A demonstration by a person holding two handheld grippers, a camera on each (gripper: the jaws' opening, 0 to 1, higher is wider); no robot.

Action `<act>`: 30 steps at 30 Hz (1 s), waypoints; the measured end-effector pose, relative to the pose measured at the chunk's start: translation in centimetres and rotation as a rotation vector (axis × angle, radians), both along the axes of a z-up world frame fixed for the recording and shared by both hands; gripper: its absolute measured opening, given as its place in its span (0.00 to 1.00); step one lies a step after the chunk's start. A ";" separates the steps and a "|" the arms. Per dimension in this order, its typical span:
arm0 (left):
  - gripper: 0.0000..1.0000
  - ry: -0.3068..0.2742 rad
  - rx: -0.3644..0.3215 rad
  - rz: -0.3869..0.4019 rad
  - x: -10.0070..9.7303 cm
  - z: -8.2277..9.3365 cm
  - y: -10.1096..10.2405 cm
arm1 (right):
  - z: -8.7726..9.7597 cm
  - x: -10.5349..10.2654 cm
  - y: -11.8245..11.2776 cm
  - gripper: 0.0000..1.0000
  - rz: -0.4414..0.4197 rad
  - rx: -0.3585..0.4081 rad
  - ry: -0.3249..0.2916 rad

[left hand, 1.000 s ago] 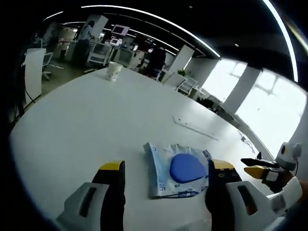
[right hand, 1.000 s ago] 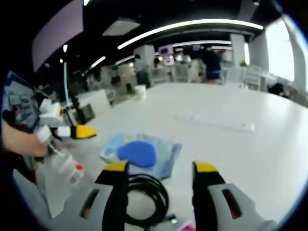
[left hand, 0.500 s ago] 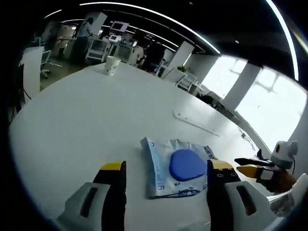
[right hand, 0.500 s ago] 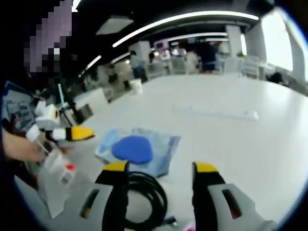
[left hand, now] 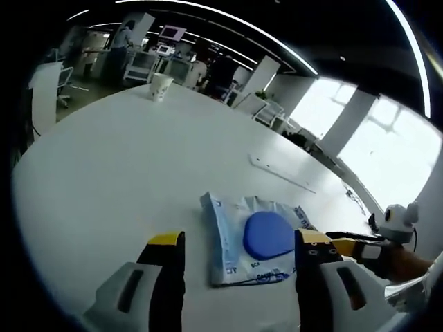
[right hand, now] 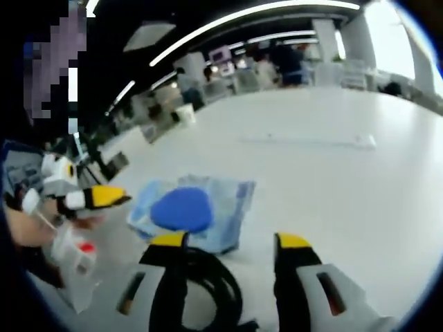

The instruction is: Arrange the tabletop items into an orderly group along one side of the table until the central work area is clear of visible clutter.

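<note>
Little looks tidied yet — the clear plastic pouch with a round blue pad [left hand: 257, 237] lies just ahead of the left gripper [left hand: 235, 243], jaws apart; the right gripper [right hand: 225, 243] — also gaping — straddles a coiled black cable [right hand: 208, 290].

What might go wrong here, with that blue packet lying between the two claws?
The flat blue packet lies flush on the smooth white table, so the open left claw may just slide it. The black cable coiled beside the right claw might snag it. The two claws are close and could bump.
</note>
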State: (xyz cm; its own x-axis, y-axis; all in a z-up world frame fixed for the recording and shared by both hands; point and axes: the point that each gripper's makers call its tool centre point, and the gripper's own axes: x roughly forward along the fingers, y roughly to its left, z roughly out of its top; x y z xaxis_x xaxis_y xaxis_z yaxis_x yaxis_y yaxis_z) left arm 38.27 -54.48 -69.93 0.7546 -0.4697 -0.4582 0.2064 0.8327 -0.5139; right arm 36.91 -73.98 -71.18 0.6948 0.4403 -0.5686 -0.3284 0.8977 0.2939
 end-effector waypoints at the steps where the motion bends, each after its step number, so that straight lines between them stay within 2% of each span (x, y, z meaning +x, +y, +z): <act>1: 0.62 0.001 -0.009 0.002 0.1 0.0 -0.1 | -0.2 0.3 -0.1 0.44 -0.009 -0.001 0.004; 5: 0.60 0.013 -0.015 -0.008 0.0 -0.3 -0.4 | -0.6 0.7 -0.1 0.43 -0.031 0.029 0.027; 11: 0.56 0.025 -0.017 -0.017 0.0 -0.7 -0.9 | -1.2 0.6 0.0 0.39 -0.034 0.037 0.048; 19: 0.52 0.052 -0.023 -0.020 0.0 -1.5 -1.1 | -1.2 0.7 0.4 0.29 -0.041 0.059 0.051; 25: 0.51 0.057 -0.022 -0.018 0.0 -1.8 -1.0 | -1.3 0.7 0.6 0.28 -0.047 0.071 0.056; 30: 0.45 0.068 -0.013 -0.029 -0.1 -2.1 -1.2 | -1.6 0.8 0.9 0.20 -0.044 0.091 0.065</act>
